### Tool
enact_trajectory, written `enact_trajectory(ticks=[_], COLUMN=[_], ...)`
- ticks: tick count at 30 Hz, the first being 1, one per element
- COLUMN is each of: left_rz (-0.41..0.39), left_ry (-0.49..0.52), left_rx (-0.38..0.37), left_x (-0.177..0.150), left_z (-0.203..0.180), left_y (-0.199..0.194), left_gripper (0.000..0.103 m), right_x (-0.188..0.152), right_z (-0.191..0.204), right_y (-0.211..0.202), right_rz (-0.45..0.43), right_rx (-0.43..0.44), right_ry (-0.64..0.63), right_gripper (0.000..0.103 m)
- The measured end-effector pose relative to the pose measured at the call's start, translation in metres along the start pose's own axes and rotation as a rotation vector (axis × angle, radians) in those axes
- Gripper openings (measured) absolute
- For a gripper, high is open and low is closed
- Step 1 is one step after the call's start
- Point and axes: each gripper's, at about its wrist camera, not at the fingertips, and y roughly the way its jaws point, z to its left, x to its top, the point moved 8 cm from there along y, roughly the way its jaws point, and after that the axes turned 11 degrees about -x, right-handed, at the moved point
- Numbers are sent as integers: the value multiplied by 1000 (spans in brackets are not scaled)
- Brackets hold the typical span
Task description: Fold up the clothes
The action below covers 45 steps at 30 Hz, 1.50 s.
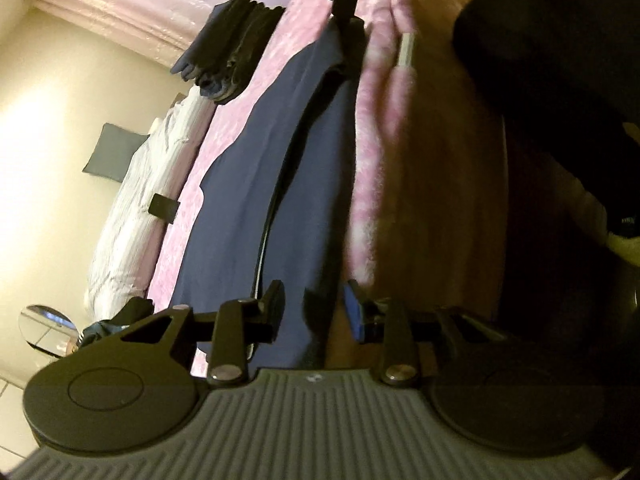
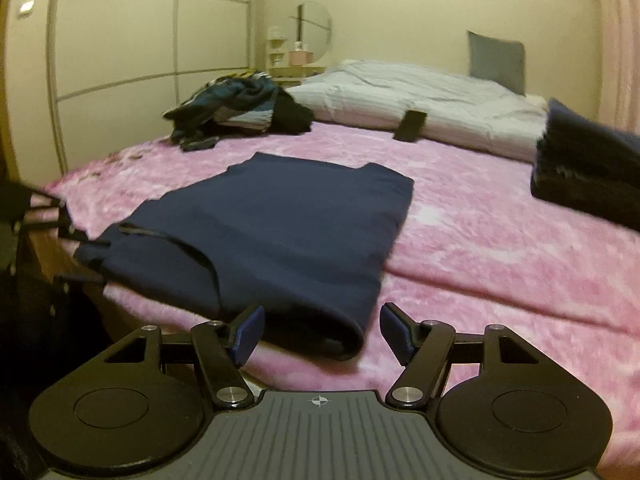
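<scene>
navy garment (image 2: 280, 220) on pink blanket (image 2: 500, 260) | no legible writing

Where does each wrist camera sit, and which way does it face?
Left wrist: rolled sideways at the bed edge, looking along the navy garment; open left gripper, the other gripper beyond.
Right wrist: low at the bed's foot, facing the headboard pillow; open right gripper.
Shared: navy garment, pink blanket, folded stack.

two low close views along the bed edge, facing each other, sharing the navy garment (image 1: 248, 200) (image 2: 280, 220)
</scene>
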Motion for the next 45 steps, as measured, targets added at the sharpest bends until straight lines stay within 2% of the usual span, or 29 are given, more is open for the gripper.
enact_trajectory(ticks=[1, 2, 3, 6, 8, 11, 13, 17, 20, 22, 23, 25, 27, 28, 33, 36, 39, 45], left_rz=[3, 6, 9, -37, -88, -148, -179, -203, -197, -182, -167, -113, -49, -15, 46, 42, 33, 24], left_ry=[5, 10, 6, -129, -252, -376, -430, -472, -455, -409, -370, -262, -163, -127, -60, -20, -22, -23], left_rx=[2, 4, 8, 2, -17, -40, -52, -66, -69, -59, -45, 9, 62, 81, 128, 119, 93, 45], left_x=[-1, -1, -2, -1, 2, 3, 3, 0, -3, -6, -8, -13, -22, -28, -43, -46, -56, -78], left_z=[1, 3, 5, 32, 54, 82, 94, 104, 94, 83, 75, 55, 41, 36, 33, 36, 43, 57], left_y=[0, 1, 1, -7, -15, -23, -27, -30, -32, -31, -30, -25, -15, -9, 6, 6, 2, -4], left_gripper=[30, 23, 5, 3, 3, 3, 3, 3, 3, 3, 4, 7, 17, 18, 28, 35, 40, 42], right_x=[0, 0, 0, -4, -8, -13, -17, -23, -33, -39, -41, -42, -41, -40, -30, -29, -28, -28], right_z=[4, 8, 12, 27, 38, 52, 60, 69, 68, 65, 63, 59, 57, 56, 57, 58, 58, 58], right_y=[-1, -2, -2, -2, 0, 10, 18, 40, 53, 57, 57, 55, 55, 54, 54, 52, 50, 51], right_rz=[-6, -14, -24, -59, -81, -106, -123, -143, -135, -138, -142, -139, -135, -134, -129, -125, -121, -108], right_rx=[-1, -1, -1, -2, -6, -28, -48, -143, -211, -216, -213, -200, -190, -188, -183, -181, -178, -180], right_ry=[-32, -65, -105, -246, -361, -491, -571, -718, -844, -886, -891, -871, -843, -836, -829, -831, -834, -832], right_gripper=[67, 67, 68, 79, 79, 79, 79, 78, 49, 28, 9, 9, 8, 8, 8, 8, 8, 8])
